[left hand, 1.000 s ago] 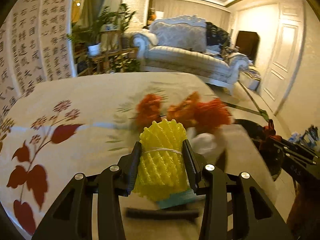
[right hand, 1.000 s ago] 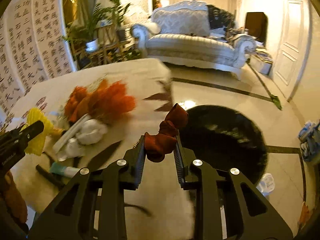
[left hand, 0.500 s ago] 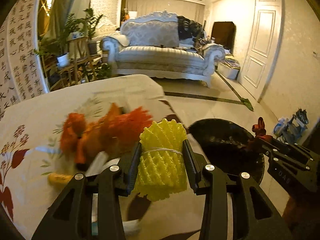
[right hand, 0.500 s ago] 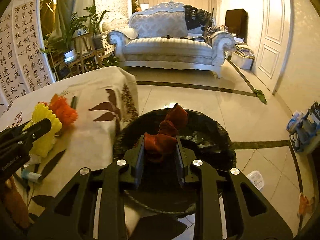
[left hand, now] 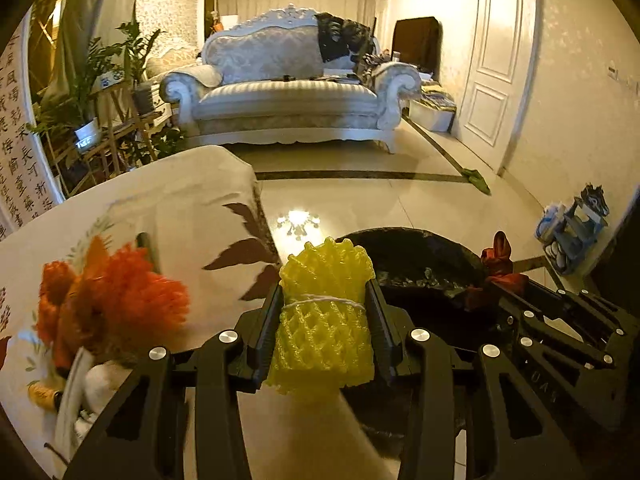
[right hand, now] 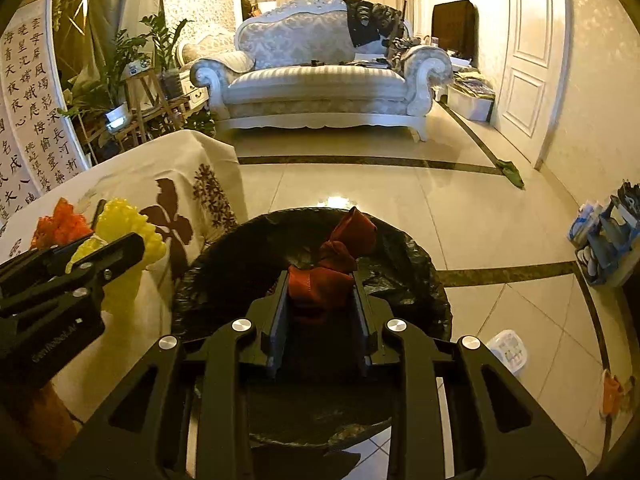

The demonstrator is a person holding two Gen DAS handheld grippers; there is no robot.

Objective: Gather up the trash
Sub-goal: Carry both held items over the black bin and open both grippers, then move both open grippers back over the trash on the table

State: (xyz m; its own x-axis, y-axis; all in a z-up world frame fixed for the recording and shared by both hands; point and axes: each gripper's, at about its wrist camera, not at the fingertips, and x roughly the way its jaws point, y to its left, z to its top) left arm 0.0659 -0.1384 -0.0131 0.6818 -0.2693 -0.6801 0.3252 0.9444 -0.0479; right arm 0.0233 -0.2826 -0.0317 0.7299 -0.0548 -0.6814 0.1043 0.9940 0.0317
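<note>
Both grippers grip trash: right gripper (right hand: 320,312) pinching red wrapper (right hand: 332,268) over the bin (right hand: 412,268); left gripper (left hand: 326,328) clamping yellow foam net (left hand: 324,316); I'd release red centrally, then bring yellow across.

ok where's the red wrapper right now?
In the right wrist view the red wrapper is clamped in the right gripper, held over the black-lined trash bin on the floor, right of the table.
</note>
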